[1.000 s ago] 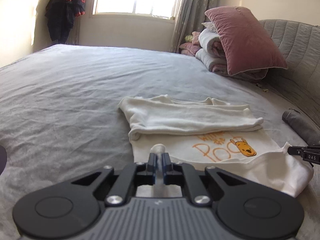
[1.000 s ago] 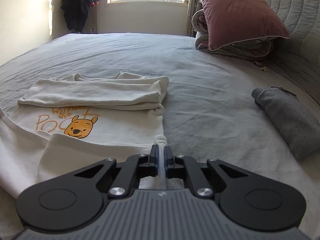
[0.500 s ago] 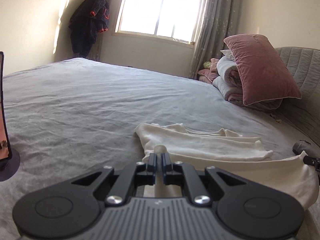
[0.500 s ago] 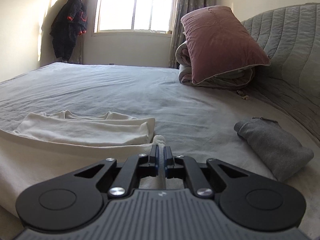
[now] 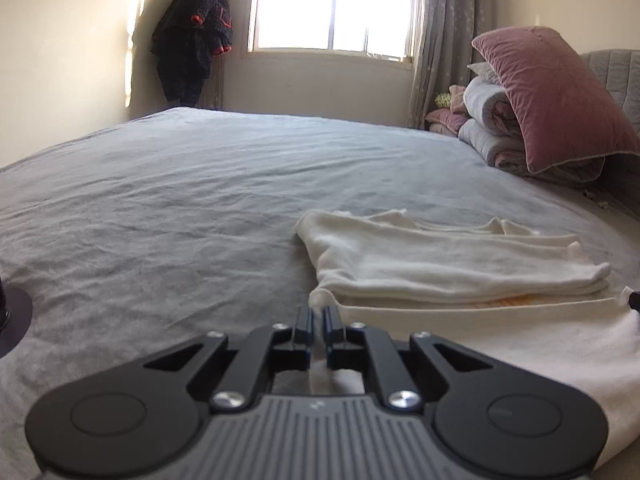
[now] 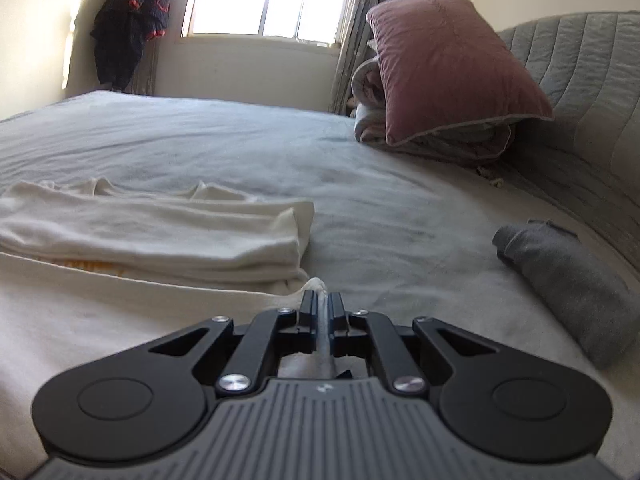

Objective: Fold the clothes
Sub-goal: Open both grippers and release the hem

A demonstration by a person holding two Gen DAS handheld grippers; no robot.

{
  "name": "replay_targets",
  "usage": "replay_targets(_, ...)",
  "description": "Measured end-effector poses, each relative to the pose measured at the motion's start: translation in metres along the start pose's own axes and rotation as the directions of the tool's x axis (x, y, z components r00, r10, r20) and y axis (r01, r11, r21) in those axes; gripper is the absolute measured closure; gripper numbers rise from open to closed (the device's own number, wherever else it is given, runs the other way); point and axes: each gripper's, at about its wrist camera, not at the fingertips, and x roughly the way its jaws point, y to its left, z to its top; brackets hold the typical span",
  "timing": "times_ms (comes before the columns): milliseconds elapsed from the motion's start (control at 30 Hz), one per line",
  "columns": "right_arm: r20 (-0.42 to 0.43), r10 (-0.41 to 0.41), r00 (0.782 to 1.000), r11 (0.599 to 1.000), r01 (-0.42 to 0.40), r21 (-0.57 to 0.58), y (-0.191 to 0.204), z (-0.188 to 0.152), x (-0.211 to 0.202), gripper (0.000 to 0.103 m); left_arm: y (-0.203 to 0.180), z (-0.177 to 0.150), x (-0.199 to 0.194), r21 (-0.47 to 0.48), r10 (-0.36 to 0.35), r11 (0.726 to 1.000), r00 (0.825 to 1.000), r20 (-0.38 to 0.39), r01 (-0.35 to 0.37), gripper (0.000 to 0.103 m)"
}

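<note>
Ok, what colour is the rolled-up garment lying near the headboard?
Grey; the rolled garment shows best in the right wrist view.

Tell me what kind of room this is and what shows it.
Almost certainly a home bedroom. A wide bed with a grey cover fills the view, a pink pillow leans on rolled bedding against a padded grey headboard, and a dark garment hangs beside the curtained window.

One cream shirt (image 5: 460,268), one grey folded garment (image 6: 568,276), one pink pillow (image 6: 448,68), two tools.
</note>
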Motion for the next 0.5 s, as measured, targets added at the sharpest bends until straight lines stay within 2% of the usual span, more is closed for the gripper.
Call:
replay_targets(100, -0.034, 0.032, 0.999, 0.999, -0.031, 0.035, -0.006, 0.000, 0.002, 0.096, 0.000, -0.001, 0.000, 0.003, 0.010, 1.000, 1.000, -0.010, -0.010, 0.092)
replay_targets(133, -0.040, 0.044, 0.998, 0.998, -0.042, 0.046, -0.009, 0.001, 0.000, 0.092, 0.001, 0.000, -0.002, -0.001, 0.010, 1.000, 1.000, -0.010, -0.010, 0.091)
replay_targets(233, -0.056, 0.081, 0.995, 0.994, -0.077, 0.079, -0.019, 0.005, -0.007, 0.088, 0.008, 0.003, -0.010, -0.039, 0.002, 0.999, 1.000, -0.022, -0.003, 0.079)
replay_targets(300, -0.071, 0.118, 0.990, 0.985, -0.108, 0.138, -0.030, 0.008, -0.013, 0.086, 0.016, 0.008, -0.015, -0.097, -0.023, 0.995, 0.999, -0.040, 0.019, 0.074)
replay_targets(433, -0.087, 0.189, 0.978, 0.953, -0.161, 0.256, -0.050, 0.014, -0.027, 0.076, 0.031, 0.019, -0.032, -0.207, -0.102, 0.974, 0.994, -0.044, 0.091, 0.071)
replay_targets(500, -0.068, 0.223, 0.973, 0.938, -0.195, 0.286, -0.052, 0.017, -0.039, 0.076, 0.027, 0.022, -0.040, -0.199, -0.156, 0.969, 0.987, -0.028, 0.148, 0.071)
